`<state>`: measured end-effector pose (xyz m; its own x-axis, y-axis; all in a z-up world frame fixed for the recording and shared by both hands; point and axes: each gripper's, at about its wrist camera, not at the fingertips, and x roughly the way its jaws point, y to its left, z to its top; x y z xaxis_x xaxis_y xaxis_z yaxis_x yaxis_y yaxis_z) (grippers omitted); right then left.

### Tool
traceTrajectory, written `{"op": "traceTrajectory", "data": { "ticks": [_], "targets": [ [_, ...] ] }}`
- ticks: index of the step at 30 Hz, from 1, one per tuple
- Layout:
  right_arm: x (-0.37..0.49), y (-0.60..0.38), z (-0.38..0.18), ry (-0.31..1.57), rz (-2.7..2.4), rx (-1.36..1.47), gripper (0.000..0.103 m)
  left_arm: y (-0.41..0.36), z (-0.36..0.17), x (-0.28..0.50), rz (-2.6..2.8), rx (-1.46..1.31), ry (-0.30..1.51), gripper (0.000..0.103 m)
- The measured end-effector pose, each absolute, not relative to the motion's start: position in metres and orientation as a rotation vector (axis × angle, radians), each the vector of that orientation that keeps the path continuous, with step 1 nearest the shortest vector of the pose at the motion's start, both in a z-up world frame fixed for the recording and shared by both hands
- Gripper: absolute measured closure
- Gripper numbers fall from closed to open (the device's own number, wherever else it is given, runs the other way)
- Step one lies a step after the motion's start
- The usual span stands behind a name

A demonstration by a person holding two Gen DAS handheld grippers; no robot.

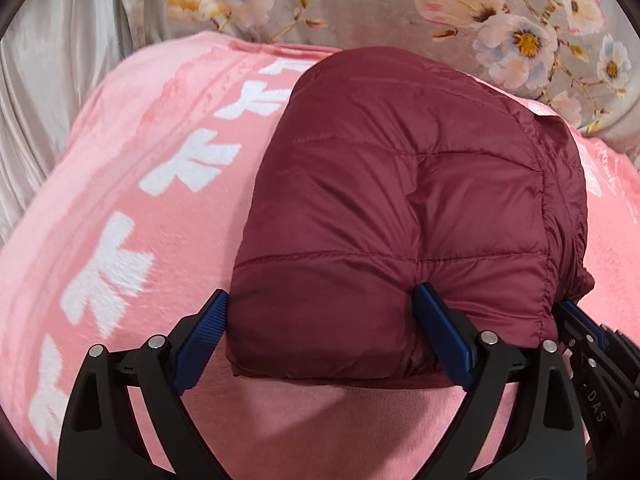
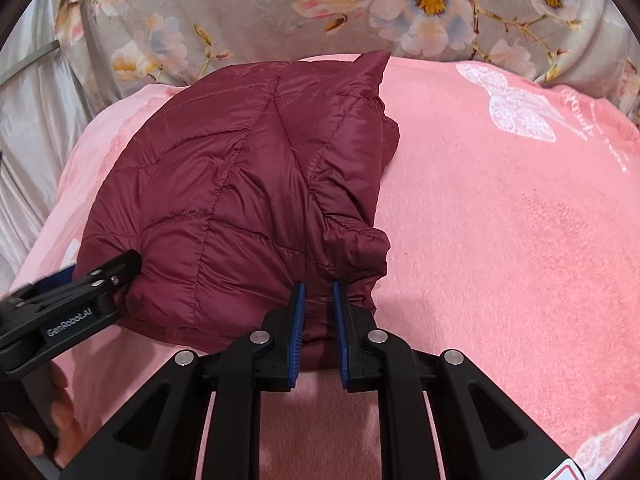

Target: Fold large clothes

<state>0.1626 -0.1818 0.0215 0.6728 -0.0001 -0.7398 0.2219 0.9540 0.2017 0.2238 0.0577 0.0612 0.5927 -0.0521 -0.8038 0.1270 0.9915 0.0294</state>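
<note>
Here, left wrist view: the dark red padded jacket (image 1: pixel 408 208) is lying as a compact folded bundle on the pink blanket (image 1: pixel 132 160), with a flowered grey cover (image 1: pixel 400 8) beyond it. The left gripper (image 1: pixel 322 320) is standing wide, released; one blue pad sits just off the bundle's near left corner, the other is denting the near edge further right. The bundle's near part is bulging between the pads, but they are not squeezing it. Judging by that, the spread jaws are bracketing the fold to keep it squared. The right gripper (image 1: pixel 576 320) is peeking in at the bundle's right edge.

Right wrist view: the right gripper (image 2: pixel 319 312) is clenching a bunched flap at the jacket's (image 2: pixel 224 200) near right corner, pads nearly together with red cloth pinched between them. Probably this pins the loose layers so they are not springing apart. The left gripper's black body is resting against the bundle's near left side. A hand (image 2: pixel 48 432) is showing at the lower left.
</note>
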Motion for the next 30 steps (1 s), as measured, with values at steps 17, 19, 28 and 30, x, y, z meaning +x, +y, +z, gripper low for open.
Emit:
{"op": "traceTrajectory", "data": {
  "ticks": [17, 19, 28, 30],
  "targets": [
    [0.158, -0.187, 0.023, 0.788, -0.103, 0.333, 0.088, 0.054, 0.058, 0.211, -0.068, 0.105, 0.823, 0.007],
    [0.147, -0.190, 0.030, 0.731, -0.107, 0.353, 0.076, 0.056, 0.063, 0.205, -0.057, 0.106, 0.785, 0.007],
    [0.077, -0.171, 0.041, 0.707, -0.202, 0.210, 0.021, 0.068, 0.069, 0.159, -0.053, 0.095, 0.788, 0.005],
    [0.070, -0.168, 0.039, 0.734, -0.208, 0.203, 0.020, 0.067, 0.068, 0.144, -0.066, 0.115, 0.797, 0.005]
  ]
}}
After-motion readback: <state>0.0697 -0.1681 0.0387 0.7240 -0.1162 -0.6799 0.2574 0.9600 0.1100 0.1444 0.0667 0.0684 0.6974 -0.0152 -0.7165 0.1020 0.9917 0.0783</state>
